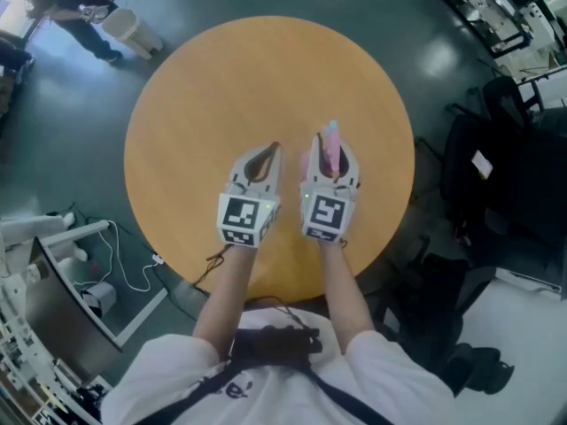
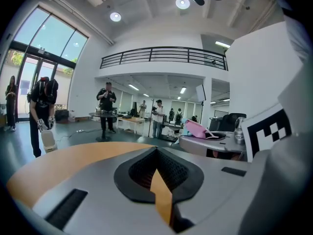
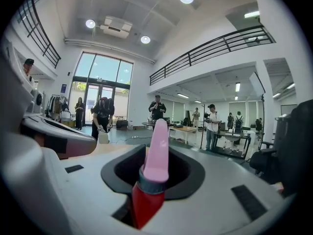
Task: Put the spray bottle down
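The spray bottle [image 1: 332, 151] is pink with a red part near its base and lies level between the jaws of my right gripper [image 1: 336, 142], which is shut on it above the round wooden table [image 1: 221, 87]. In the right gripper view the bottle [image 3: 157, 153] points away from the camera, clamped at its grey collar by the gripper [image 3: 155, 166]. My left gripper [image 1: 271, 150] hangs beside it to the left, shut and empty; in its own view the jaws meet at the tip of the left gripper [image 2: 156, 150]. The pink bottle [image 2: 201, 129] shows at that view's right.
A person stands by a white bin [image 1: 133, 29] beyond the table's far left edge. Black chairs and bags [image 1: 496, 175] crowd the right side. White equipment and a cable [image 1: 84, 246] lie at the lower left. Both grippers are over the table's near half.
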A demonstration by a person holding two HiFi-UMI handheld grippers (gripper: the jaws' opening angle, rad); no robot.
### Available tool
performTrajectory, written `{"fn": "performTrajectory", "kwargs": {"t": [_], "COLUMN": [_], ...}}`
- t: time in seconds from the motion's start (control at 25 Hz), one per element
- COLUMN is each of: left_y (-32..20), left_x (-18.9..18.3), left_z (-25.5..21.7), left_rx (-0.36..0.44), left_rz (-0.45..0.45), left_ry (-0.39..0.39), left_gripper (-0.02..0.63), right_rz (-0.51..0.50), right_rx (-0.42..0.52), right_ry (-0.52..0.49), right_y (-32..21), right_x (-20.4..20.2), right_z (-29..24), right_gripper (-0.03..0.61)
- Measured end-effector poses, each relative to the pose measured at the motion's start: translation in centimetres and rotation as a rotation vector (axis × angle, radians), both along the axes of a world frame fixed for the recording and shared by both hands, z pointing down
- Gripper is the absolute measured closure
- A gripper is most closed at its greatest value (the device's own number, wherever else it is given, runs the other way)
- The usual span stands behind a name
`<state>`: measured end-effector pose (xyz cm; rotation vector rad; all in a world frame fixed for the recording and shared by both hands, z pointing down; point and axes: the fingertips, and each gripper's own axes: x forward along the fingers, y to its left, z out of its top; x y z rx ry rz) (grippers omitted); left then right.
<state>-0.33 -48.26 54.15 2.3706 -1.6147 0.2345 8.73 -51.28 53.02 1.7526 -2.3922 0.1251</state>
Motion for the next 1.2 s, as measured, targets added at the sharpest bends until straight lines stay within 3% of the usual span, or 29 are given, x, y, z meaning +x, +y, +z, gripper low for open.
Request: {"fn": "performTrajectory", "kwargs": {"t": [0.64,1.2], "left_y": [-3.4,-2.3], "left_x": [-1.6,-0.9], "left_z": [5.4,6.6], "left_rx": [-0.082,-0.101], "left_rz": [-0.038,-0.017], "left_ry": [0.03,0.033], "left_gripper": [0.603,0.603], "right_rz": [-0.029,-0.048], "right_rx": [0.063,0.143], "right_ry": [0.075,0.108], "right_y": [-8.2,-6.7], "right_x": [-1.3,-1.9], "right_z": [5.4,8.1], "right_gripper": [0.456,0.448]}}
